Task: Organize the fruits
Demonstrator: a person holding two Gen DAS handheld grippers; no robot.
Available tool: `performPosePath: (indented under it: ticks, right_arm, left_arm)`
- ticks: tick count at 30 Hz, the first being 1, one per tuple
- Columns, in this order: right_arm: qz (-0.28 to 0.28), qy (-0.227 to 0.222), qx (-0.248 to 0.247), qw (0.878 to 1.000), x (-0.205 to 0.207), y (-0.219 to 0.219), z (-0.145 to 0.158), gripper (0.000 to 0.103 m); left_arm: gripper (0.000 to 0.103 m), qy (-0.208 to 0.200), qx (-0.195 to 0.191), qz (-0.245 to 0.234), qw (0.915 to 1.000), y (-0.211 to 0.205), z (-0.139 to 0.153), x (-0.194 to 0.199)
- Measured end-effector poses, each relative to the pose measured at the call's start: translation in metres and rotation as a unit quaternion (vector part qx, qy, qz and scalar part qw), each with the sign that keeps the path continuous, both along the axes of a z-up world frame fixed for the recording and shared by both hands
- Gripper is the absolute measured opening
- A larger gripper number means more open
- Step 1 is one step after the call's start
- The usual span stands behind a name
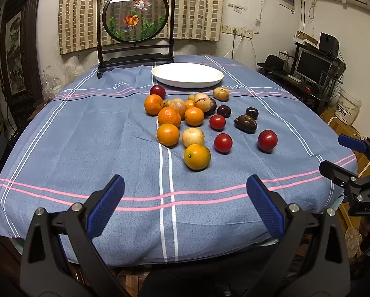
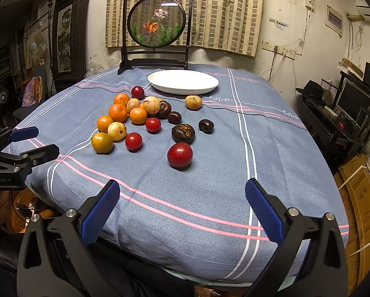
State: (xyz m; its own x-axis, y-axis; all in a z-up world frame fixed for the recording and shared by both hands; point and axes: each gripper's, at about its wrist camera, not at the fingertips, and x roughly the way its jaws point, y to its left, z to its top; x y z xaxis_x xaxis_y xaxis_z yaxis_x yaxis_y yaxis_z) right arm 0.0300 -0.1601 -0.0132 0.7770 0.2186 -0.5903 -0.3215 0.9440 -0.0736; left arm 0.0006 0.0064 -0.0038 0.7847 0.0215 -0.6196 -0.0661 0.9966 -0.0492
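Several fruits lie loose on the blue tablecloth: oranges, a nearest orange, pale round fruits, small red fruits, a red plum and dark fruits. An empty white plate sits behind them, also in the right wrist view. My left gripper is open and empty above the near table edge. My right gripper is open and empty, nearest the red plum. It shows at the right edge of the left wrist view.
A dark framed goldfish screen stands at the table's far edge behind the plate. A desk with a monitor and cardboard boxes are to the right. Dark furniture and a fan are to the left.
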Motion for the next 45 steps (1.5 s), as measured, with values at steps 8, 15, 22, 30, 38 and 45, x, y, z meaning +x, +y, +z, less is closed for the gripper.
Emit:
performPosePath:
  ticks: [8, 15, 22, 30, 38, 45]
  right_arm:
    - [0.000, 0.001, 0.000, 1.000, 0.001, 0.000, 0.001, 0.102]
    - [0.000, 0.001, 0.000, 1.000, 0.000, 0.000, 0.000, 0.102]
    - [0.000, 0.002, 0.000, 1.000, 0.001, -0.002, 0.001, 0.102]
    - [0.000, 0.002, 0.000, 1.000, 0.001, 0.002, 0.001, 0.102]
    - [-0.001, 0.010, 0.003, 1.000, 0.007, 0.003, -0.009, 0.102]
    - [-0.002, 0.017, 0.003, 1.000, 0.009, 0.000, -0.009, 0.102]
  left_arm:
    - [0.100, 0.000, -0.001, 0.001, 1.0000, 0.000, 0.000, 0.000]
    - [0.100, 0.001, 0.001, 0.000, 1.0000, 0.000, 0.001, 0.000]
    - [0.100, 0.001, 0.000, 0.001, 1.0000, 0.000, 0.000, 0.000]
    - [0.100, 0.002, 0.000, 0.001, 1.0000, 0.001, 0.000, 0.000]
    - [0.100, 0.006, -0.001, 0.001, 1.0000, 0.005, -0.004, 0.000]
    - [0.100, 0.005, 0.003, 0.000, 1.0000, 0.005, -0.006, 0.001]
